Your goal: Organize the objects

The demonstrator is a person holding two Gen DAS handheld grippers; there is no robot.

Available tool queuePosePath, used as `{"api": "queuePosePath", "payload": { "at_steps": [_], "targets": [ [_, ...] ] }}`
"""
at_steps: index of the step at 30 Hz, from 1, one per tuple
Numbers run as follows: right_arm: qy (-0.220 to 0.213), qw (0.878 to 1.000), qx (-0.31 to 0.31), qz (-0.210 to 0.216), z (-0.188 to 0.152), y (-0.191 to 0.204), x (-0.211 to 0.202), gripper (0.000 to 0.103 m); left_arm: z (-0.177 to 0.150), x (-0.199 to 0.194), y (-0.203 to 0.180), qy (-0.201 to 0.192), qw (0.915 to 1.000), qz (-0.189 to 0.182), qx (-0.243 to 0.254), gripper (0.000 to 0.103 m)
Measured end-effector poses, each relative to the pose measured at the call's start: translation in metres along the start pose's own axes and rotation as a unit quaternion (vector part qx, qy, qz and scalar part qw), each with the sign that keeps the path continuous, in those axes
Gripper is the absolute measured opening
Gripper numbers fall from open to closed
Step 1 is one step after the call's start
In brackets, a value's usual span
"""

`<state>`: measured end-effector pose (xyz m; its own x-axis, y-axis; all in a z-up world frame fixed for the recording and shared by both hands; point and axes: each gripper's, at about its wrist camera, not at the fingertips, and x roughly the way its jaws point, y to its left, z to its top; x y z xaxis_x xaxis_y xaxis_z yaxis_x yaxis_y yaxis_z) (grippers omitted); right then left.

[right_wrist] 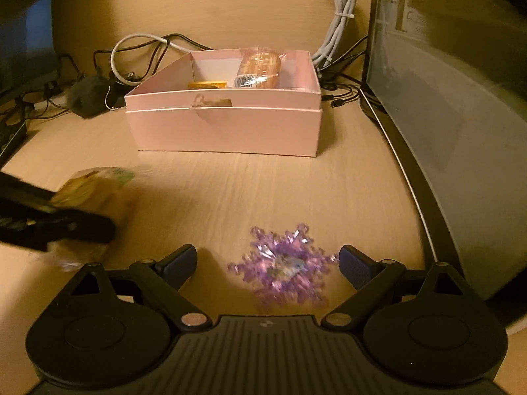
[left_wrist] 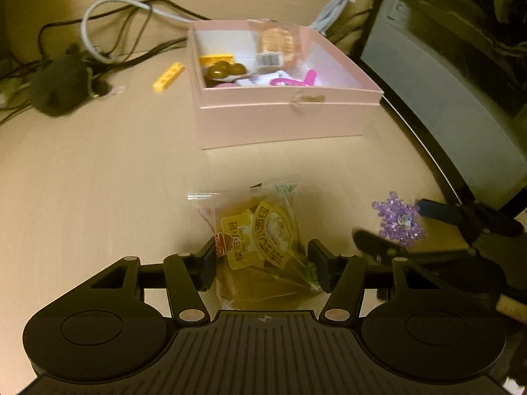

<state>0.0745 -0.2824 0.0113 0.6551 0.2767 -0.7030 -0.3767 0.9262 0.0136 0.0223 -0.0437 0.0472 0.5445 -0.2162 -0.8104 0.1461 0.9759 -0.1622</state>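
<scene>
The snack packet (left_wrist: 263,240) lies on the desk (left_wrist: 98,171) in front of the pink box (left_wrist: 283,121), between the left gripper's (left_wrist: 263,263) pads, which touch its sides in a pinch. Just right of it, the purple snowflake (right_wrist: 283,263) sits between the right gripper's (right_wrist: 265,263) wide-spread fingers, untouched. The box holds a wrapped bread (left_wrist: 278,46) and small items. A yellow brick (left_wrist: 168,76) lies left of it.

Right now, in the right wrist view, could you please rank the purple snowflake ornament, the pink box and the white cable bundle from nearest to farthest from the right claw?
1. Purple snowflake ornament: between the right claw's fingers.
2. Pink box: straight ahead, mid-table.
3. White cable bundle: behind the box, far right.
</scene>
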Motion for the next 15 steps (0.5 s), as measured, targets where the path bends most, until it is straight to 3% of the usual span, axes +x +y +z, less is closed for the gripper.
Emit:
{"api": "queuePosePath", "payload": {
  "at_steps": [1,3,9,15],
  "targets": [
    [0.001,1.000,-0.002,0.000,0.002,0.003,0.001,0.086,-0.001,-0.003,0.005,0.001,1.0000,-0.005,-0.002,0.062],
    [0.005,1.000,-0.014,0.008,0.005,0.011,-0.003,0.062,-0.003,-0.010,0.014,0.004,0.9998,-0.019,-0.008,0.062],
    [0.013,0.998,-0.056,0.011,0.012,0.038,-0.027,0.062,-0.018,-0.029,0.028,0.021,0.9976,-0.062,0.022,0.062],
    [-0.003,0.999,-0.036,0.005,0.036,0.042,-0.062,0.061,-0.027,-0.040,0.049,0.016,0.9951,-0.097,0.005,0.062]
  ]
}}
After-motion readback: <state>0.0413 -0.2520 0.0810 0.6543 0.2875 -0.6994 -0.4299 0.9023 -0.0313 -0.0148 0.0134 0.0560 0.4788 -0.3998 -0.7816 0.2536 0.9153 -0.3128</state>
